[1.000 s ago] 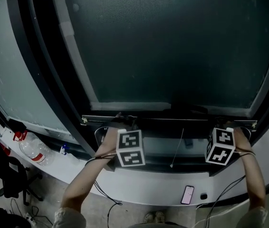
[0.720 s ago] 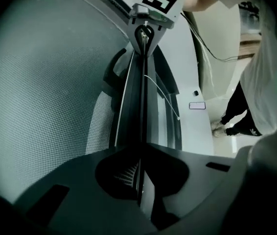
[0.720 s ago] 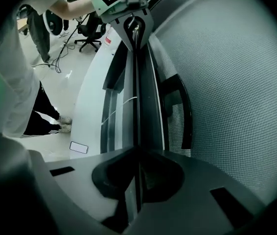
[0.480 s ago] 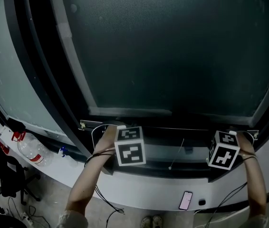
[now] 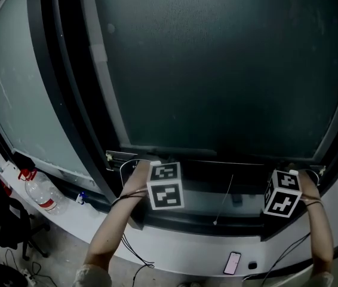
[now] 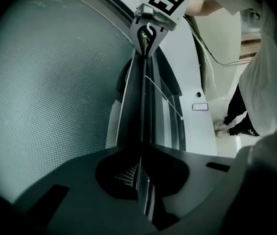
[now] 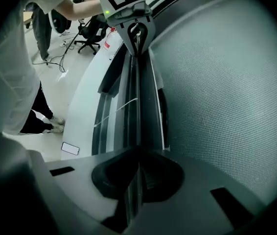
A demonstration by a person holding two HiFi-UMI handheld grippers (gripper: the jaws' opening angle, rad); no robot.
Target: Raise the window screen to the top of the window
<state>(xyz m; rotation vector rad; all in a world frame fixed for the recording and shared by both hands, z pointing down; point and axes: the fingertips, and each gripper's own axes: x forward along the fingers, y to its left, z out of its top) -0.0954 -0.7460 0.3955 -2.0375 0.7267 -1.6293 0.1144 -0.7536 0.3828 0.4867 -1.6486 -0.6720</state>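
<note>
The window screen (image 5: 229,64) is a dark mesh sheet filling the window, and its thin bottom bar (image 5: 217,159) runs across just above the sill. My left gripper (image 5: 156,164) is shut on the bar's left end, below its marker cube. At the bar's right end my right gripper (image 5: 289,168) is shut on it too. In the left gripper view the bar (image 6: 141,106) runs straight out from the closed left gripper (image 6: 141,175) to the right gripper (image 6: 149,31), with mesh (image 6: 45,82) on the left. The right gripper view mirrors this: right gripper (image 7: 136,180), bar (image 7: 136,97), mesh (image 7: 226,82).
A pull cord (image 5: 223,199) hangs below the bar over the lower pane. The white sill (image 5: 175,244) curves beneath, with a phone (image 5: 233,262) on it. A plastic bottle (image 5: 37,196) stands at the left, near a dark office chair (image 5: 2,226). The black window frame upright (image 5: 55,88) borders the screen's left.
Both grippers and the bottom bar have risen a little away from the sill and phone. Both stay clamped on the bar.
</note>
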